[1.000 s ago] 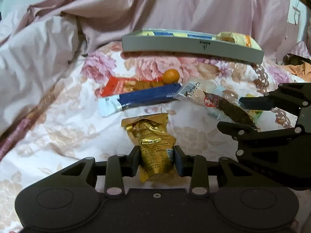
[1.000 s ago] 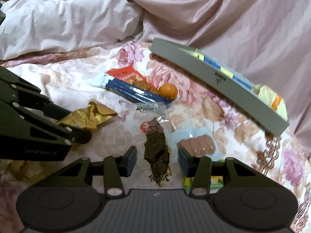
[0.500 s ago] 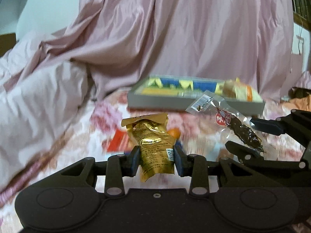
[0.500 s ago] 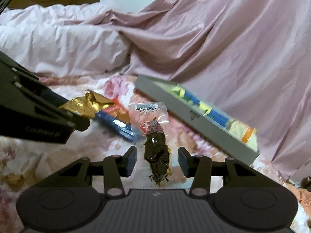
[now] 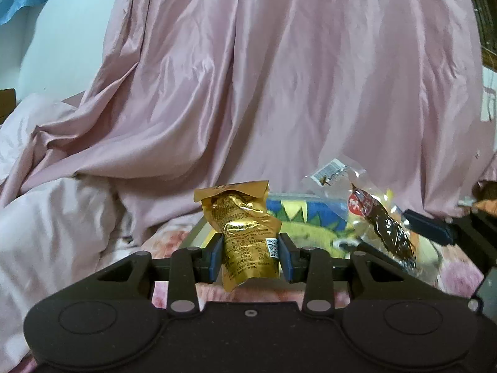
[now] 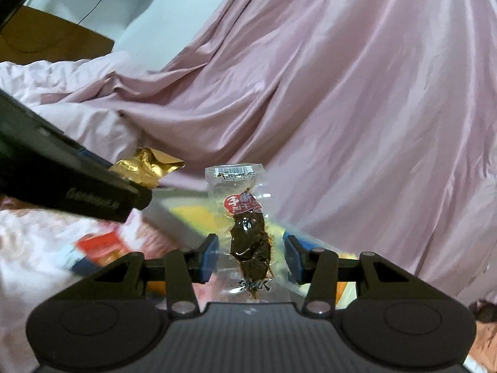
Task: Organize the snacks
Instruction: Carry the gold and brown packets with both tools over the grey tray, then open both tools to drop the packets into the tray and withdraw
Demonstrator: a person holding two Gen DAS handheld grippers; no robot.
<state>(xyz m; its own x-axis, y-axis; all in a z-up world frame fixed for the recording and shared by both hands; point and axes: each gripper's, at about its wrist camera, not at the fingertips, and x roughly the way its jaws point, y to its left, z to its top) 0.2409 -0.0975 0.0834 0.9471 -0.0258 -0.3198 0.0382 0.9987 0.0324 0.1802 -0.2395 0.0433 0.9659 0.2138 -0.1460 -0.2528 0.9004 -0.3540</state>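
We held a snack in each gripper, both lifted clear of the bed. The left gripper (image 5: 251, 258) had its blue pads (image 5: 215, 256) clamped on the lower half of a gold pouch (image 5: 245, 233), which stood upright between them. The right gripper (image 6: 252, 258) carried a clear packet (image 6: 247, 227) with a dark snack and a red label inside; the packet stood upright, its clear edges reaching out to the pads (image 6: 207, 258), which were set wider than the left ones and closed on it. Beyond both snacks lay the grey tray (image 5: 198, 233), blurred, with blue and yellow packs (image 5: 298, 214) inside it. A pink sheet (image 5: 279, 93) hung behind the tray. Low on the left of the right view, more snacks (image 6: 99, 248) lay blurred on the floral cover (image 6: 28, 242).
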